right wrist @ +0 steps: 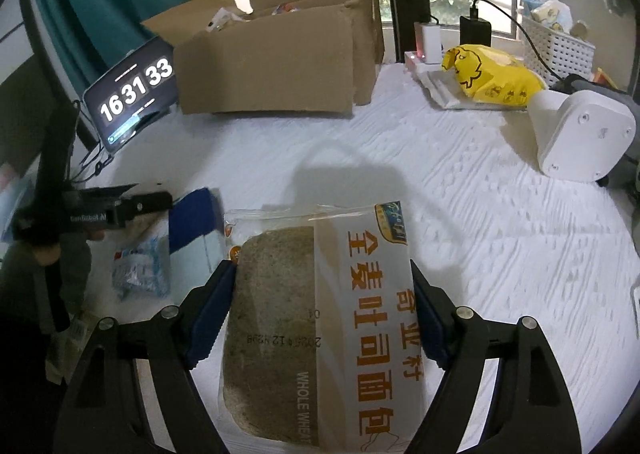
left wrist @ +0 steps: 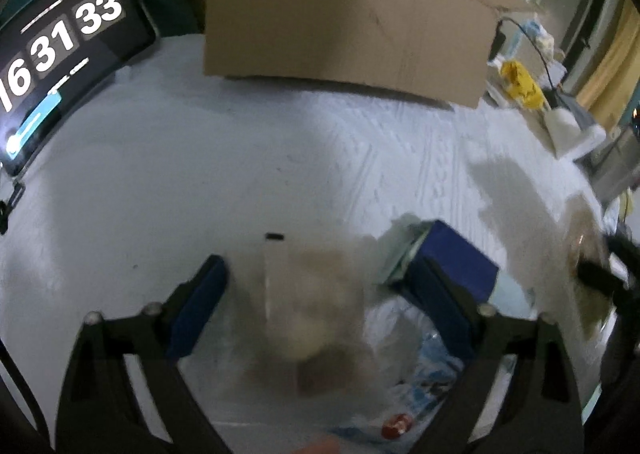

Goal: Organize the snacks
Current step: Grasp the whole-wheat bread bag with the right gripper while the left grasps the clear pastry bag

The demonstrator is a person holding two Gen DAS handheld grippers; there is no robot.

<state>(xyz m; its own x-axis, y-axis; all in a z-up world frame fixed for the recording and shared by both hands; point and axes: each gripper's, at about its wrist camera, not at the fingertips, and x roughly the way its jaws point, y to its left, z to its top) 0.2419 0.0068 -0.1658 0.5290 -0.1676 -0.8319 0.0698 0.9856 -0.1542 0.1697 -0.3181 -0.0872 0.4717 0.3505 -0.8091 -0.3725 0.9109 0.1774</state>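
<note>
My right gripper point(right wrist: 322, 284) is shut on a bag of whole wheat bread point(right wrist: 320, 314), its blue pads pressing both sides, above the white cloth point(right wrist: 480, 222). My left gripper point(left wrist: 320, 278) stands open over a blurred clear packet with a beige snack point(left wrist: 308, 318) that lies between its fingers; neither pad touches it. A dark blue box point(left wrist: 464, 262) sits just behind the left gripper's right finger. In the right wrist view the left gripper point(right wrist: 148, 204) is at the far left beside that blue box point(right wrist: 196, 214) and a blue-and-white packet point(right wrist: 140, 270).
An open cardboard box point(right wrist: 268, 66) holding snacks stands at the back, a tablet clock point(right wrist: 132, 94) to its left. At the back right are a yellow bag point(right wrist: 492, 74), a white device point(right wrist: 580, 134), a white basket point(right wrist: 560, 46) and a charger with cable point(right wrist: 476, 30).
</note>
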